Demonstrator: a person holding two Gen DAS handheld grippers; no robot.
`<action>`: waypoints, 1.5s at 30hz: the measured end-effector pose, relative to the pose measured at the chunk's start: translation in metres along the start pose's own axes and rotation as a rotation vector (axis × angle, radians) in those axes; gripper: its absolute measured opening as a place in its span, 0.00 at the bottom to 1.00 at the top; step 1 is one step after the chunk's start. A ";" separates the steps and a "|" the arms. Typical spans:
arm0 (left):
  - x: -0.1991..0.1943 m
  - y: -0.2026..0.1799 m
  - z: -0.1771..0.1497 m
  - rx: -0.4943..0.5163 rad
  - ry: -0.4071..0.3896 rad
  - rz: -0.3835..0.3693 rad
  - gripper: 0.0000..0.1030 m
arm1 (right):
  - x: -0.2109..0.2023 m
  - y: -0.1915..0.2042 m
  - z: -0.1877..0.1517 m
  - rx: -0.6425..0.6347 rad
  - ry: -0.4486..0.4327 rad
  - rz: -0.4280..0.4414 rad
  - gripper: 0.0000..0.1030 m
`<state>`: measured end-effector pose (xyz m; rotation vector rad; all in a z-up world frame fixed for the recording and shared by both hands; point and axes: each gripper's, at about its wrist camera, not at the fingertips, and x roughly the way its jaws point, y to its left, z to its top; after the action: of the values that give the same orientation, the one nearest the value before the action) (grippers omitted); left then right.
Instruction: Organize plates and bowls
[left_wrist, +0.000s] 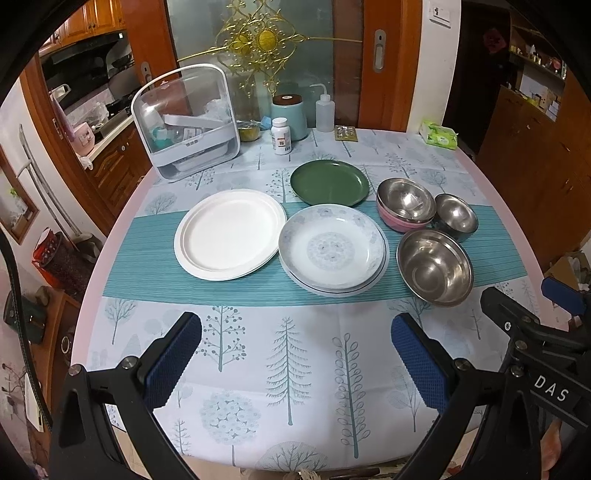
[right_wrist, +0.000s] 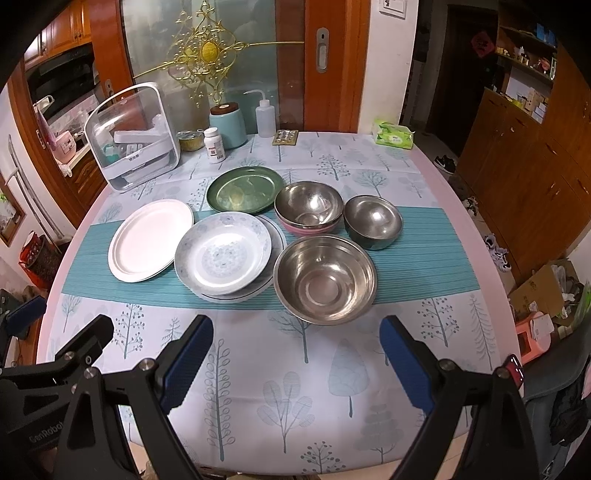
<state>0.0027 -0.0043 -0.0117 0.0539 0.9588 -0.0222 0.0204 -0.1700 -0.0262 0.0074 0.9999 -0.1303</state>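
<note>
On the table lie a white plate (left_wrist: 229, 234) (right_wrist: 149, 240), a floral deep plate (left_wrist: 330, 249) (right_wrist: 223, 251) stacked on a flat plate, and a green plate (left_wrist: 328, 182) (right_wrist: 245, 190). To their right stand a large steel bowl (left_wrist: 436, 267) (right_wrist: 325, 278), a steel bowl nested in a pink bowl (left_wrist: 404, 203) (right_wrist: 308, 208), and a small dark-sided steel bowl (left_wrist: 456, 216) (right_wrist: 373, 221). My left gripper (left_wrist: 295, 358) is open and empty above the near tablecloth. My right gripper (right_wrist: 295, 362) is open and empty in front of the large bowl.
A clear lidded dish rack (left_wrist: 186, 122) (right_wrist: 133, 136) stands at the back left. A teal canister (left_wrist: 290, 114), pill bottle (left_wrist: 281, 136), squeeze bottle (left_wrist: 325, 109), a small tin and a tissue pack (left_wrist: 439, 134) line the far edge. The right gripper's body shows in the left wrist view (left_wrist: 535, 332).
</note>
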 end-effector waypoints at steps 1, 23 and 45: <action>0.000 0.001 0.000 -0.002 0.002 0.000 0.99 | 0.000 0.001 0.000 -0.002 0.001 0.000 0.90; 0.016 0.065 0.009 -0.058 0.019 0.069 0.99 | 0.028 0.065 0.020 -0.092 0.033 0.070 0.90; 0.187 0.246 0.059 -0.198 0.190 0.038 0.99 | 0.179 0.191 0.130 -0.227 0.152 0.236 0.73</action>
<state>0.1686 0.2394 -0.1223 -0.1107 1.1454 0.1148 0.2468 -0.0078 -0.1162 -0.0731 1.1527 0.2030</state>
